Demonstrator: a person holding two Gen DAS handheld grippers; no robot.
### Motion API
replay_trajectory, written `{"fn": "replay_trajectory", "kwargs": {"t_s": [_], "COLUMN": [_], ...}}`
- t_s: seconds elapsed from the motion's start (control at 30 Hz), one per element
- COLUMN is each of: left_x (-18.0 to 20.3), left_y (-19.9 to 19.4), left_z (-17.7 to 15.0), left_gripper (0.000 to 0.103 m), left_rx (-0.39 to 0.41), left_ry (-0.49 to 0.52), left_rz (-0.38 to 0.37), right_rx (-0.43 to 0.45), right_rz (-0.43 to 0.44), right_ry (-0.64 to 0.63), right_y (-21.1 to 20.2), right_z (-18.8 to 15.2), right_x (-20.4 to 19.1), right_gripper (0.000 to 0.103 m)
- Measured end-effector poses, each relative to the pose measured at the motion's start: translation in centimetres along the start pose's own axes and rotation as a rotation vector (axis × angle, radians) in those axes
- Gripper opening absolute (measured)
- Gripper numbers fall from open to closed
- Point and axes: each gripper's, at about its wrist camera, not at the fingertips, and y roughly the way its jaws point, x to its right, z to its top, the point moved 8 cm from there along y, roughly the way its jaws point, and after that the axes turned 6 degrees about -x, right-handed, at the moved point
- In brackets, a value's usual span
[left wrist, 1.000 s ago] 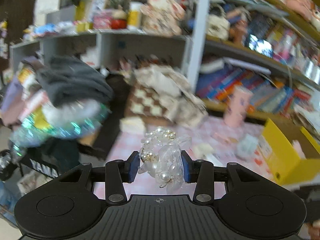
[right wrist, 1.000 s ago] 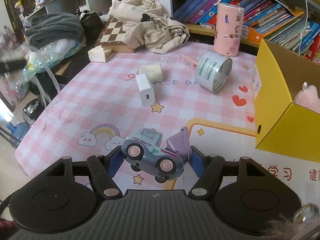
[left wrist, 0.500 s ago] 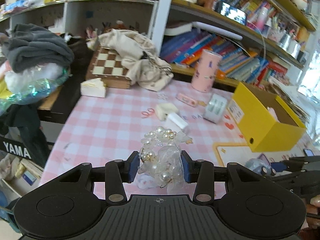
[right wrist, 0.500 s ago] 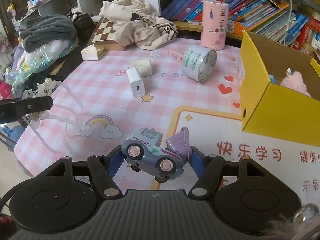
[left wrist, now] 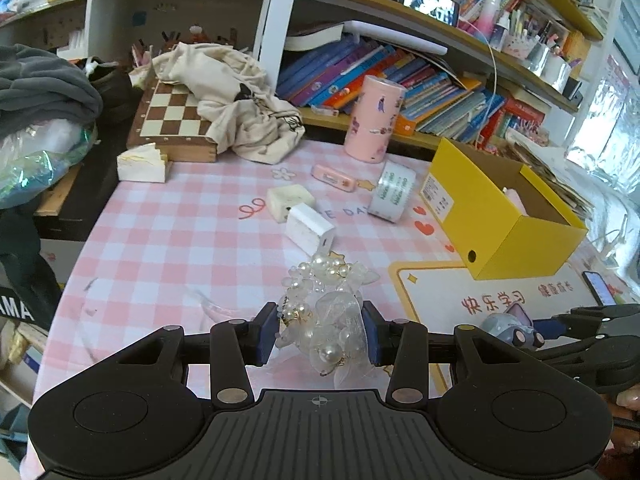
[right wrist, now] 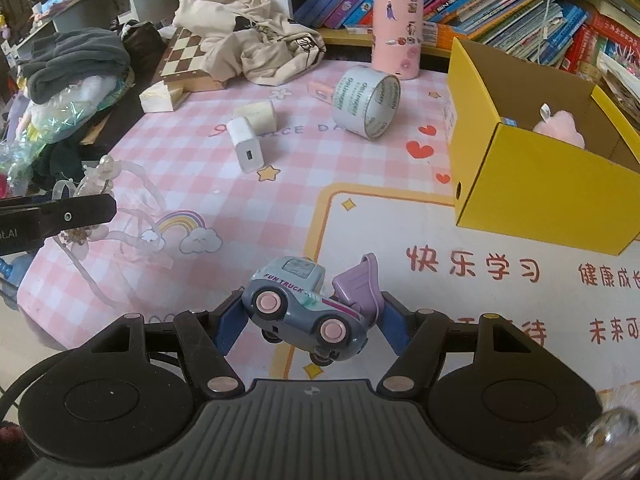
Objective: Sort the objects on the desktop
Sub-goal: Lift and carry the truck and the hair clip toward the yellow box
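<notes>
Pink-checked cloth covers the table [right wrist: 280, 184], with crowded bookshelves behind its far edge. Over the last second your left view has swung from the shelves and clutter down onto the table, so both loads now face the open yellow cardboard box [right wrist: 532, 168] at the far right corner, probably their destination.

Your left tongs [left wrist: 320, 330] grip a clear, pearl-beaded hair ornament [left wrist: 326, 312] above the near edge. Your right tongs [right wrist: 312, 320] clamp a grey toy truck with pink wheels and a purple tipper [right wrist: 308, 308] above the printed mat.

A roll of silver tape [right wrist: 366, 102] stands just left of the box. Two white charger blocks [right wrist: 246, 146], a small pink case [left wrist: 334, 178] and a tall pink canister [right wrist: 396, 32] lie farther left or behind, near your left hand's likely path.
</notes>
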Motion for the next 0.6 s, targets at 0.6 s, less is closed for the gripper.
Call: {"fn": "replay_trajectory", "kwargs": {"t_s": [0.6], "left_x": [2.9], "left_y": [1.7], "left_z": [0.3], "left_gripper": [0.042], "left_rx": [-0.032], "left_ry": [0.046], "left_rz": [-0.035], "right_rx": [-0.009], "right_rz": [-0.017], "right_ry": [0.048], "right_y": [-0.2], "right_z": [-0.9], "right_x": [2.8], "right_gripper": [0.067]}}
